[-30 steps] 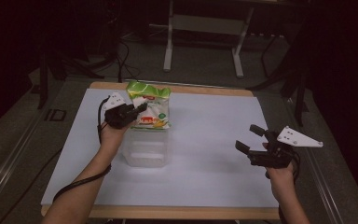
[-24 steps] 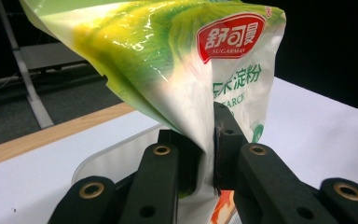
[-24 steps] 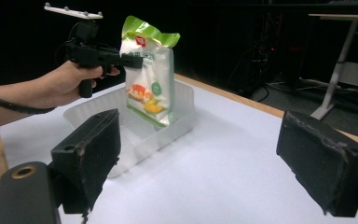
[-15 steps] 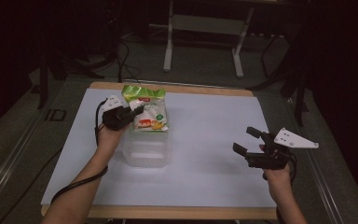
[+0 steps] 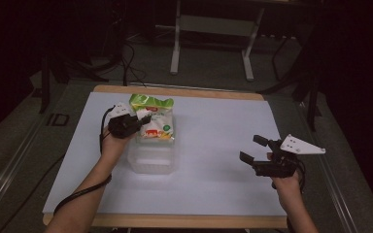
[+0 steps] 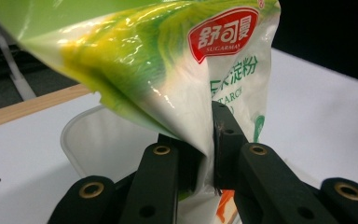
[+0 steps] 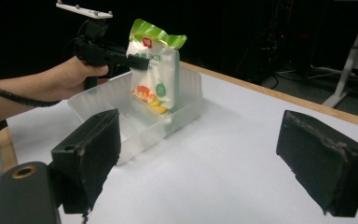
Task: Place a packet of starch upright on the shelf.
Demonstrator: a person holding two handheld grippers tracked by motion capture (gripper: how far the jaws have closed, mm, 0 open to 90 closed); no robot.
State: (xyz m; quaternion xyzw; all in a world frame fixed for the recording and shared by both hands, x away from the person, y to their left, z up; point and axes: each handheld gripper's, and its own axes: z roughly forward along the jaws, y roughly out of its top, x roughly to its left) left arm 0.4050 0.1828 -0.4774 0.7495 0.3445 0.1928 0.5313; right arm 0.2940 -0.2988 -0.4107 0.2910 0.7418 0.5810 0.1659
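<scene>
Over the clear plastic tub point(image 5: 151, 158) on the white bench point(image 5: 213, 131), the left tongs point(image 5: 143, 119) pinch a green-and-white starch bag point(image 5: 154, 121) by its side edge, jaws clamped tight on the film as the left gripper view shows. From the right gripper view the bag stands upright with its lower end inside the tub, at the far end. Well apart, toward the bench's right side, the right tongs point(image 5: 253, 148) hover with jaws spread wide, gripping nothing.
</scene>
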